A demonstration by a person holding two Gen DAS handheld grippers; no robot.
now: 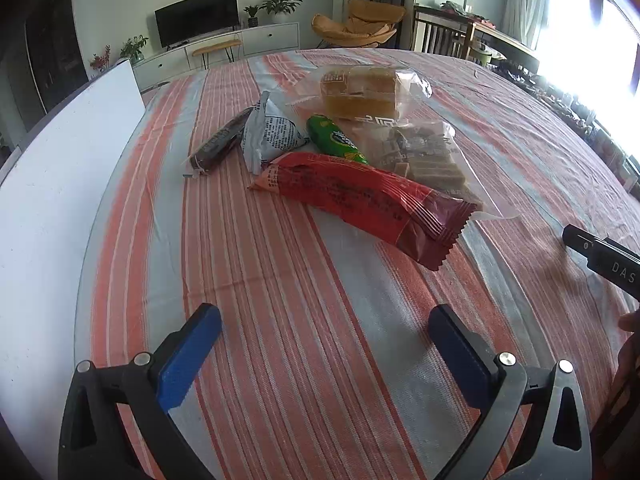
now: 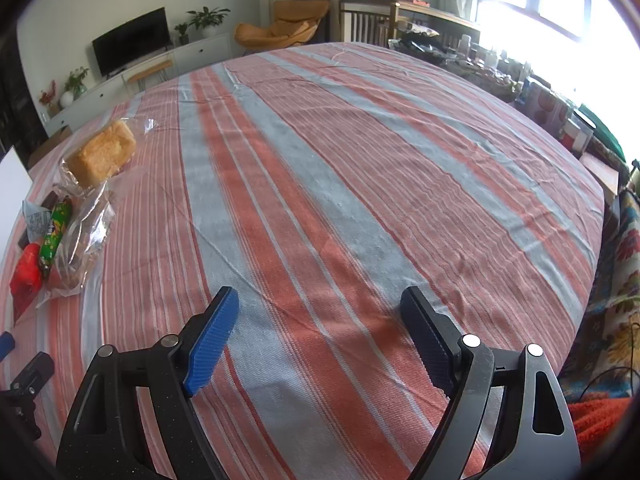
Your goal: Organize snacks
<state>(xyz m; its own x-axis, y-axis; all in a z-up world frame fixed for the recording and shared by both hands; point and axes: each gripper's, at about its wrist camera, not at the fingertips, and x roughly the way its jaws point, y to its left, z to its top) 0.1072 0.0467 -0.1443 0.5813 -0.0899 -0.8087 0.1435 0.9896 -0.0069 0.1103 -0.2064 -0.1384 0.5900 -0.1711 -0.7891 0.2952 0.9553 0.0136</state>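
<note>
Several snacks lie in a loose pile on the striped tablecloth. In the left wrist view a red wrapper [image 1: 360,204] is nearest, with a green packet [image 1: 334,140], a grey-white packet [image 1: 268,136], a dark bar [image 1: 222,144], a clear bag of small biscuits [image 1: 424,152] and a clear bag of yellow cake [image 1: 360,90] behind it. My left gripper [image 1: 324,320] is open and empty, short of the red wrapper. My right gripper [image 2: 320,300] is open and empty over bare cloth; the pile lies far to its left: cake [image 2: 102,152], green packet [image 2: 56,228], red wrapper [image 2: 26,276].
A white board [image 1: 60,184] lies along the table's left side. The right gripper's body [image 1: 604,256] shows at the right edge of the left wrist view. The left gripper's parts [image 2: 24,376] show low left in the right wrist view. Cluttered shelves [image 2: 560,120] stand beyond the table's right edge.
</note>
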